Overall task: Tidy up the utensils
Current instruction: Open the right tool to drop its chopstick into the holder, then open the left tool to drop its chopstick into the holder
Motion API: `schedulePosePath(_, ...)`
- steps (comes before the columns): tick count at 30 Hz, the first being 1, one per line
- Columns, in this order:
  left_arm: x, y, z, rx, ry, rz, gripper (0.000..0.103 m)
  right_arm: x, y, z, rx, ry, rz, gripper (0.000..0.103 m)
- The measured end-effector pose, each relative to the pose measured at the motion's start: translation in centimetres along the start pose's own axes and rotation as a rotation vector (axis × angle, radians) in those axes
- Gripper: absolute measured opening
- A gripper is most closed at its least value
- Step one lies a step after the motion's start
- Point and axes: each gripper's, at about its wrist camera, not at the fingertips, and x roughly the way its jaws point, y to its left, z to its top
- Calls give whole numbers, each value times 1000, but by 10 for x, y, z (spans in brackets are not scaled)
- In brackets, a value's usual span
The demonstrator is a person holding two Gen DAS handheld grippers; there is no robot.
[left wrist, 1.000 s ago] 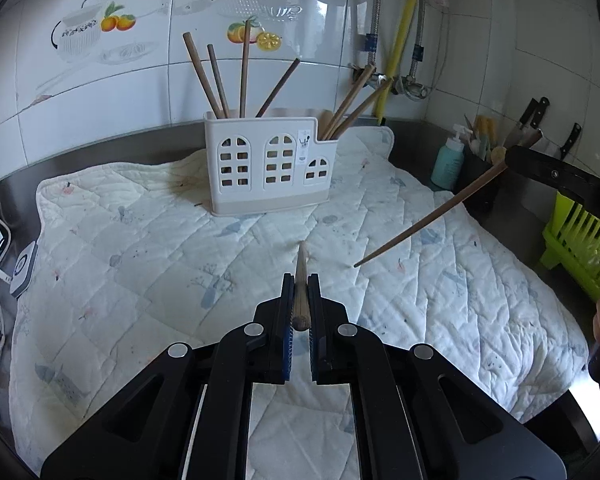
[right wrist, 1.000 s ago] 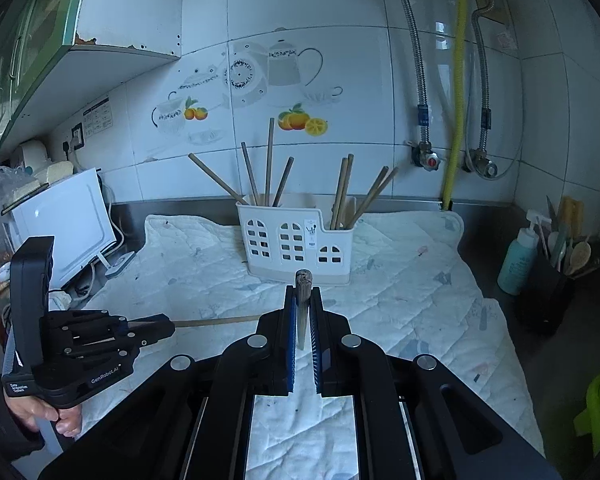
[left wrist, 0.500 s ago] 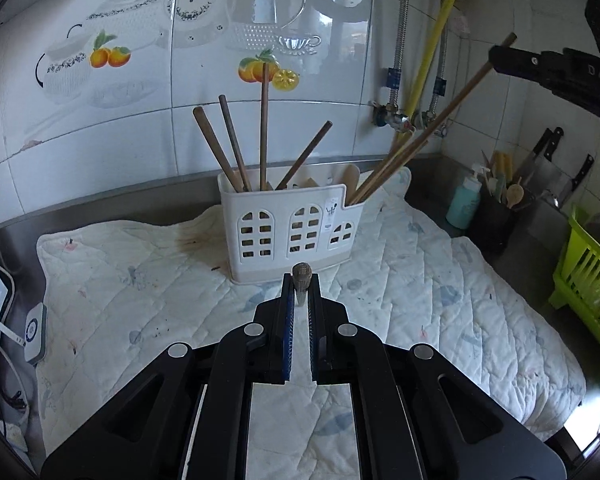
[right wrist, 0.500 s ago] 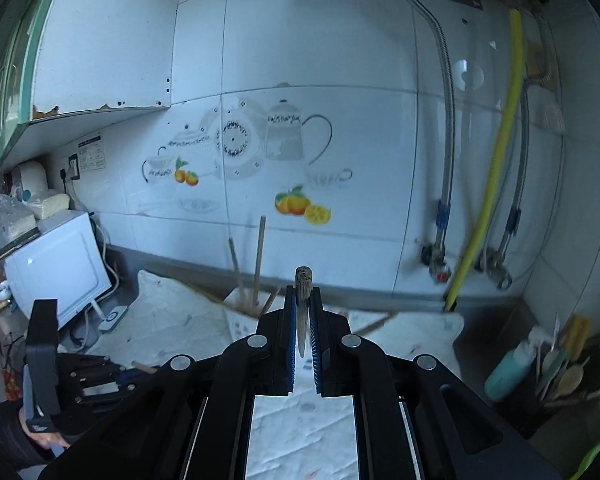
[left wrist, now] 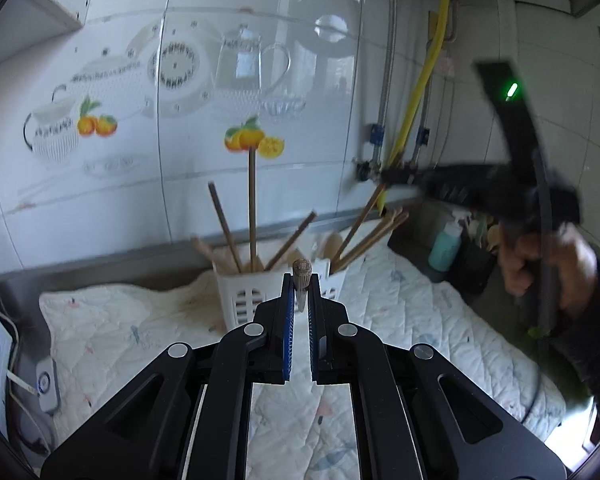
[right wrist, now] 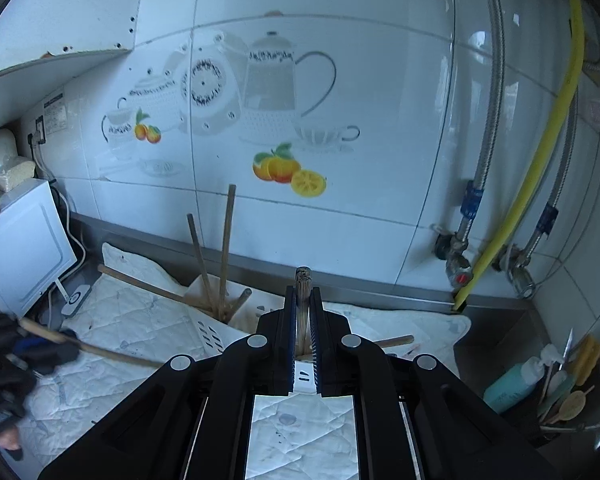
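Right gripper [right wrist: 302, 312] has swung in over the holder [left wrist: 278, 288] since a second ago, when it hung back with its chopstick [right wrist: 303, 300]. Fingers closed on that stick, now steep, tip seemingly at the small right compartment. Left gripper [left wrist: 299, 294] has lifted too; fingers clamped on its own chopstick [left wrist: 302, 280], short of the holder. My read: right insertion nearly done, left follows. Holder stands on the cloth [left wrist: 400, 312] over the counter.

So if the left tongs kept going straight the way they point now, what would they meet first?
Most likely the white utensil holder directly ahead; the left tongs, shut on a chopstick, aim at its upper wall. Depth is unclear, so they might pass over its rim.
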Motion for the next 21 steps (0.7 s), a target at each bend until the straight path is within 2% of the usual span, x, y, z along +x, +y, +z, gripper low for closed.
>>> schedulePosePath(5, -13, -1, 35, 27, -76, 36, 5, 17, -5, -5, 23, 19, -2, 10)
schedulePosePath(7, -12, 1, 46, 36, -89, 57, 5, 16, -8, -6, 33, 6, -1, 23)
schedulePosePath(8, -9, 3, 51, 37, -89, 70, 5, 14, -9, -6, 36, -2, -3, 25)
schedulePosePath(12, 6, 12, 63, 32, -67, 114, 5, 0, -10, -8, 28, -42, -6, 28)
schedulePosePath(21, 51, 29, 74, 4, 62, 140, 5, -31, 0, -15, -2, -112, 14, 39)
